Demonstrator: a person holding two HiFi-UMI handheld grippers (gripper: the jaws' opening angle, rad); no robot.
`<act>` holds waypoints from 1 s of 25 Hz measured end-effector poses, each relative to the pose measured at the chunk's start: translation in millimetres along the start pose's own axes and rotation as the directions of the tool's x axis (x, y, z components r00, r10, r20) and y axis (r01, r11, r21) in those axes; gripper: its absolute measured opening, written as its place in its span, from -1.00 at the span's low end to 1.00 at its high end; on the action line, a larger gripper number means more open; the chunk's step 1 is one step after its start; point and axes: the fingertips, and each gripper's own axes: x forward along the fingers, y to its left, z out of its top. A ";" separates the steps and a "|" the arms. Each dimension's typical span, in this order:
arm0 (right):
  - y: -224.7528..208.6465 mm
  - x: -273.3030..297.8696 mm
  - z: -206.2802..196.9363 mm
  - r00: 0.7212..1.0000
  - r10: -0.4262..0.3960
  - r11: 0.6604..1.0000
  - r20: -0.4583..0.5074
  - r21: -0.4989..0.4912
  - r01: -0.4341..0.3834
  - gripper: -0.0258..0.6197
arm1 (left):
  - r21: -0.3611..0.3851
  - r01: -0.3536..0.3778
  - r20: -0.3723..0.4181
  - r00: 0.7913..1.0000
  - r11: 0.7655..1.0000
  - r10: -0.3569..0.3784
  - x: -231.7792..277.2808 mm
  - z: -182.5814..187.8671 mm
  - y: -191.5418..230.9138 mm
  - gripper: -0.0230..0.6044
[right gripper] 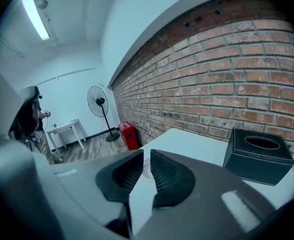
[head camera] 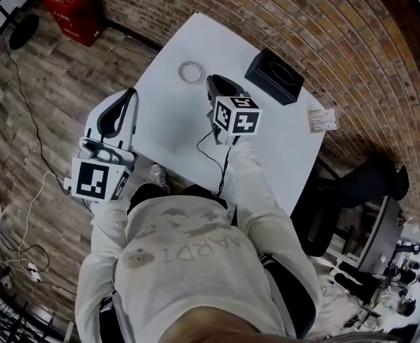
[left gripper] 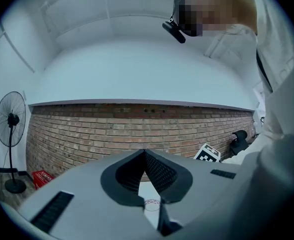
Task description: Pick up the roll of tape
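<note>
The roll of tape [head camera: 191, 71], a thin clear ring, lies flat on the white table [head camera: 174, 127] towards its far end. My right gripper [head camera: 214, 81] hovers over the table just right of the roll, its tips a short way from it. In the right gripper view its jaws [right gripper: 147, 153] stand slightly apart with nothing between them, and the roll [right gripper: 146, 167] shows faintly in the gap beyond. My left gripper [head camera: 131, 93] hangs at the table's left edge with its tips [left gripper: 144, 153] touching, shut and empty. Below those tips the roll [left gripper: 152, 204] shows small.
A black tissue box [head camera: 274, 76] stands at the table's far right, near the brick wall [right gripper: 227, 84]. A small card [head camera: 323, 120] lies at the right edge. On the floor are a red crate [head camera: 74, 11], a standing fan [right gripper: 99, 104] and cables [head camera: 24, 220].
</note>
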 end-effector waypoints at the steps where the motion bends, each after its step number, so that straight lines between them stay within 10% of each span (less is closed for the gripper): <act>1: -4.0 8.4 -4.7 1.000 -0.013 1.000 -0.019 0.010 0.013 -0.76 | -0.003 0.007 -0.006 1.000 1.000 -0.007 2.8 -3.6 4.1 -0.91; 25: -58.5 131.6 -71.0 0.930 -0.192 0.976 -0.314 0.042 0.215 -0.49 | -0.058 0.019 -0.111 0.994 0.998 -0.025 35.8 -54.8 84.2 -0.91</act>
